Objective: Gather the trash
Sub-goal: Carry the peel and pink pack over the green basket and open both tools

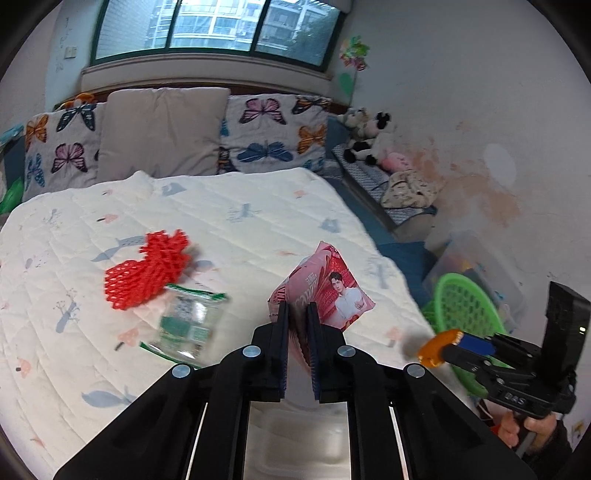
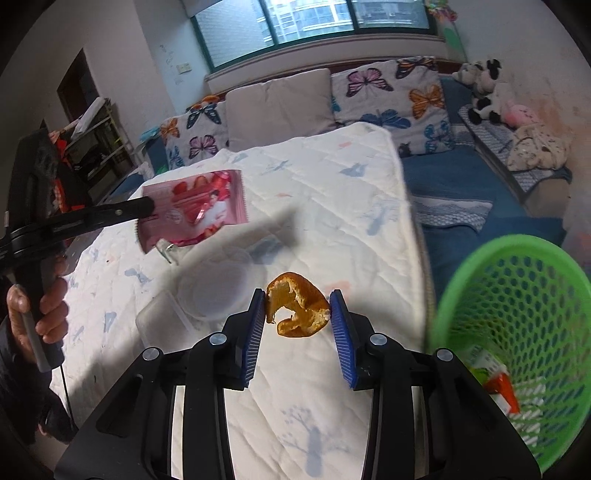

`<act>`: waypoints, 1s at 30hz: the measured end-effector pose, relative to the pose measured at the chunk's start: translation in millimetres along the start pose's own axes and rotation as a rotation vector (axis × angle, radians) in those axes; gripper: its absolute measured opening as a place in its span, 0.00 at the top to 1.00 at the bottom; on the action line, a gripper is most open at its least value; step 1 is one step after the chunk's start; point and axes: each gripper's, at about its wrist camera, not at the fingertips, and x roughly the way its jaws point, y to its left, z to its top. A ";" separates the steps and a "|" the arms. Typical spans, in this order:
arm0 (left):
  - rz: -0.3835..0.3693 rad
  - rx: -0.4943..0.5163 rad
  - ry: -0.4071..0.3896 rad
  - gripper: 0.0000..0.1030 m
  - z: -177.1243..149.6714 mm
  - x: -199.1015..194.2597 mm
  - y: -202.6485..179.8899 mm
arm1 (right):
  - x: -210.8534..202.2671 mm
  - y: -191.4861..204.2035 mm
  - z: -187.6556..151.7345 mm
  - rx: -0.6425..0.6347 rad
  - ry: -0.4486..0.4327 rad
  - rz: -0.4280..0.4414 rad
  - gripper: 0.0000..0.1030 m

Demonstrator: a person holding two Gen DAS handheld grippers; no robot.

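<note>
Over bed (image 1: 229,221): left claw (image 1: 297,314) w/ pink wrapper (image 1: 325,291), right claw (image 2: 297,314) w/ orange peel (image 2: 295,306).

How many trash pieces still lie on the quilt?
3 clear: red foam net mid-quilt, green-edged clear wrapper beside it, clear plastic container near the front edge. Others may be hidden behind the grippers.

We saw bright daylight from the window (image 1: 218,26) at frame top, soft shadows, blurred lower-right basket (image 2: 517,332), dark fisheye corners.

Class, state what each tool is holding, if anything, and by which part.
Left tool: pink snack wrapper, by its lower edge. Right tool: orange peel, by its two sides.
</note>
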 end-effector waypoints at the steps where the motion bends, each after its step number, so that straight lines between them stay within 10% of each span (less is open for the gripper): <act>1: -0.011 0.005 0.000 0.91 -0.9 -1.9 -4.9 | -5.1 -4.5 -2.3 0.008 -0.004 -0.011 0.65; 30: -0.205 0.216 0.116 0.91 -31.3 43.0 -182.3 | -94.2 -144.2 -76.5 0.227 -0.033 -0.280 0.53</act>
